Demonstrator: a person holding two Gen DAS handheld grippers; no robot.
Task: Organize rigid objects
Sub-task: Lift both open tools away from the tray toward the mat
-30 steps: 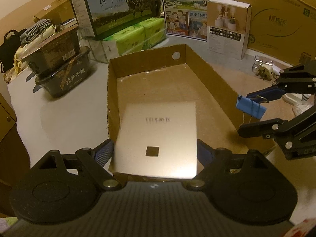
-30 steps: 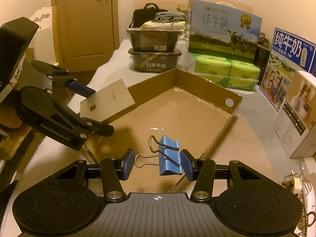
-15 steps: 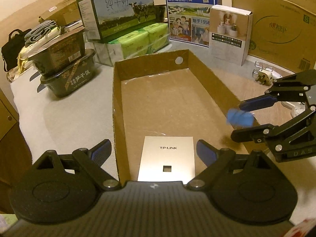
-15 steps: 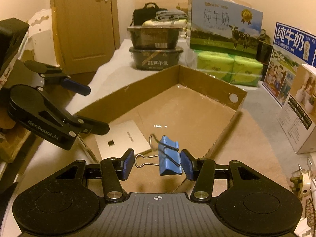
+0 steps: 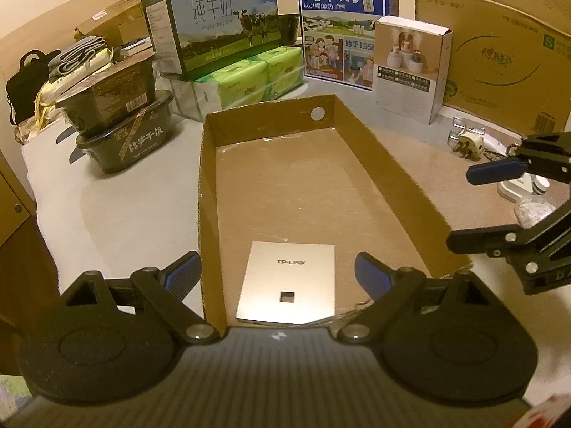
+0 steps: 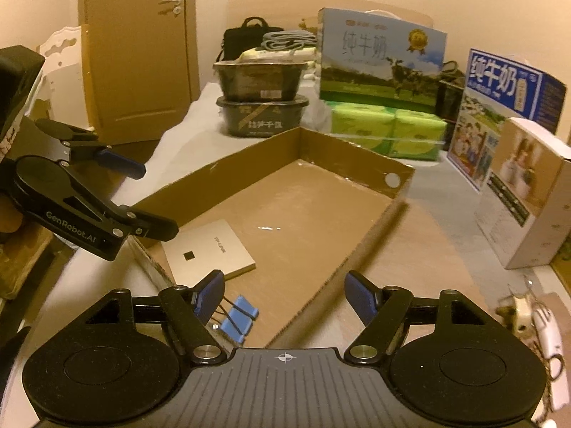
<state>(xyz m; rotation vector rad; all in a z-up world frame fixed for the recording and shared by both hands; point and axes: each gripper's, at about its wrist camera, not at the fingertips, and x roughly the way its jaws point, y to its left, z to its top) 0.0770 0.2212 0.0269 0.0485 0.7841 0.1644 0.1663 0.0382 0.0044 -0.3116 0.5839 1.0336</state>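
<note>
Jaws of 2 grippers released, right gripper (image 6: 283, 297) opening; 1 panel (image 5: 288, 283), 1 binder clip (image 6: 238, 319) in 1 cardboard tray (image 5: 392, 174).

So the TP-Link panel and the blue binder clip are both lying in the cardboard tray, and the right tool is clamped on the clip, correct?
Not quite: the right tool is not clamped on the blue binder clip. Its jaws are opening, and the right wrist view shows the clip lying free in the cardboard tray beside the TP-Link panel.
</note>
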